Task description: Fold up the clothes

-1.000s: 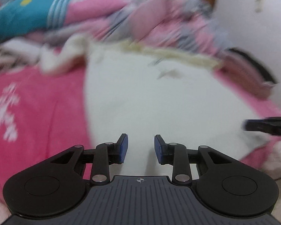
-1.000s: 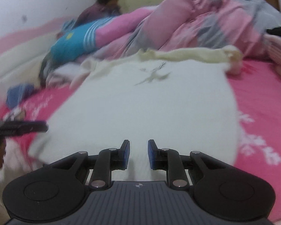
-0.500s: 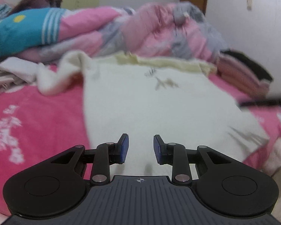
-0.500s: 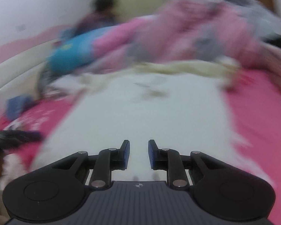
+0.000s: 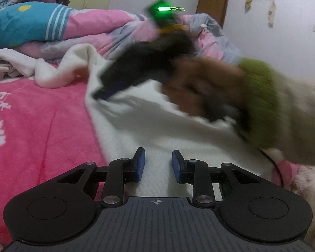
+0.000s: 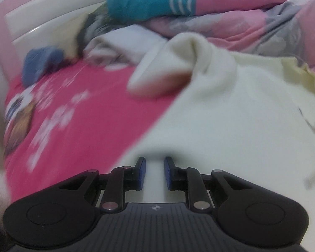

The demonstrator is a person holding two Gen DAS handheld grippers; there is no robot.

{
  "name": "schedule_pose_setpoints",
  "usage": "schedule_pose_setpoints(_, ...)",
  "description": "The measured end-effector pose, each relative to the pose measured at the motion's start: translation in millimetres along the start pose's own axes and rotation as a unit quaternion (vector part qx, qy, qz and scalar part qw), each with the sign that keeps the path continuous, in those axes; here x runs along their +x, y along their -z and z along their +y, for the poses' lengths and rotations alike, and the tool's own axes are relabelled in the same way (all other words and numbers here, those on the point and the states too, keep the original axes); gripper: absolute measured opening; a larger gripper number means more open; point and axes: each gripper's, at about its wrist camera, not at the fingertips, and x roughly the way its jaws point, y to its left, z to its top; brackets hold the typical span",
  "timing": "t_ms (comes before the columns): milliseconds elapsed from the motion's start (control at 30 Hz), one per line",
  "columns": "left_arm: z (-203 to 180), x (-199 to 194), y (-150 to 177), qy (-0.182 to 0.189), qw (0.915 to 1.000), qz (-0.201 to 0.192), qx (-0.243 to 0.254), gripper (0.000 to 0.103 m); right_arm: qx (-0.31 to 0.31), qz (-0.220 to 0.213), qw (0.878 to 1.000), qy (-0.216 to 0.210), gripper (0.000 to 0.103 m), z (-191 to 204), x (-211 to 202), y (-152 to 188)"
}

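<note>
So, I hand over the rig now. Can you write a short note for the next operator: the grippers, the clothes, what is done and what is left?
Left gripper: open, nothing in it, over the near part of the cream top.
Right gripper: at the top's side edge. Its jaws have just been closing with cloth between them. The picture is too blurred to confirm a grip.
Cream top: spread mostly flat on the pink sheet, with one sleeve bunched up at the far corner.
Done: top laid out.
Left: all the folds; none is made yet.
</note>
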Motion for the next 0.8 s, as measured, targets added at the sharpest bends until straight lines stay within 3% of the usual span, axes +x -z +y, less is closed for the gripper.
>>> schedule_pose_setpoints(167,6,0,-1,0.017,0.9998,-0.005,-0.013,0.028,0.077,-0.003,0.997,-0.026,0.019,-26,32,-32)
schedule_pose_setpoints(233,7,0,-1,0.020,0.9996,-0.005,-0.016,0.028,0.104,-0.018,0.994,-0.037,0.020,-34,11,-31)
schedule_pose_setpoints(300,9,0,-1,0.024,0.9995,-0.005,-0.021,0.028,0.111,-0.038,0.993,-0.021,0.021,-38,-22,-25)
schedule_pose_setpoints(433,13,1,-1,0.031,0.9991,-0.004,-0.030,0.028,0.069,0.012,0.997,0.017,0.021,-34,-47,-2)
schedule_pose_setpoints(500,12,1,0,0.029,0.9992,-0.004,-0.025,0.028,0.039,0.048,0.997,0.042,0.021,-28,-26,1)
schedule_pose_setpoints(600,7,1,2,0.019,0.9997,-0.009,-0.008,0.028,0.039,0.040,0.996,0.063,0.019,-34,14,-14)
schedule_pose_setpoints(700,4,1,4,0.010,0.9998,-0.012,0.008,0.028,0.136,0.002,0.989,0.052,0.018,-68,22,-35)
schedule_pose_setpoints(800,9,-2,2,0.016,0.9998,-0.013,-0.007,0.028,0.234,-0.033,0.971,0.034,0.019,-104,5,-45)
